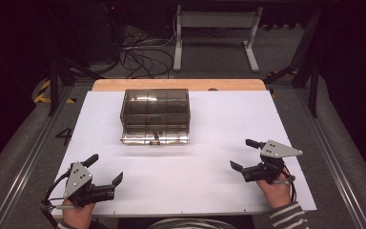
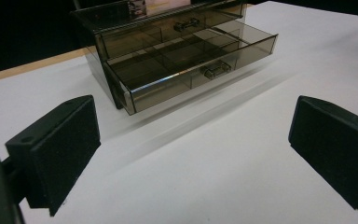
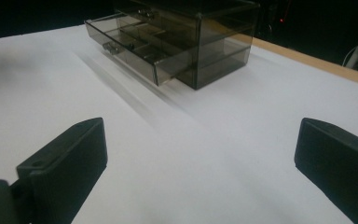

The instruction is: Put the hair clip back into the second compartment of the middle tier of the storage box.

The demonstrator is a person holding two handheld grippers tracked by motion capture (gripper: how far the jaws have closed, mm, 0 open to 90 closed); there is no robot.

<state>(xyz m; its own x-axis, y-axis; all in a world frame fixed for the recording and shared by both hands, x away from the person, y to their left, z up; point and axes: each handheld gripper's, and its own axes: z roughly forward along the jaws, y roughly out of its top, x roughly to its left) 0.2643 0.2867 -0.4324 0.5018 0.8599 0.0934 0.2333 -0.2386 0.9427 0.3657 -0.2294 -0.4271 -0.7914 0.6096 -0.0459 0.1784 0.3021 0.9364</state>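
A smoky see-through drawer box point(image 1: 155, 112) stands on the white table top point(image 1: 200, 167), toward the back and a little left of centre. Its lower drawer point(image 2: 191, 65) is pulled partway out and shows empty compartments; the same lower drawer point(image 3: 130, 51) shows from the other side. The upper drawer point(image 2: 168, 32) is pushed in. My left gripper point(image 1: 106, 169) rests near the front left edge, open, nothing between its jaws. My right gripper point(image 1: 244, 153) sits at the front right, open and empty too. Both stand well short of the box.
A wooden strip point(image 1: 178, 84) edges the far side of the table. Beyond it stand a white table frame point(image 1: 214, 28) and loose cables point(image 1: 140, 52) on the floor. Black stand legs point(image 1: 59, 78) flank the table on both sides.
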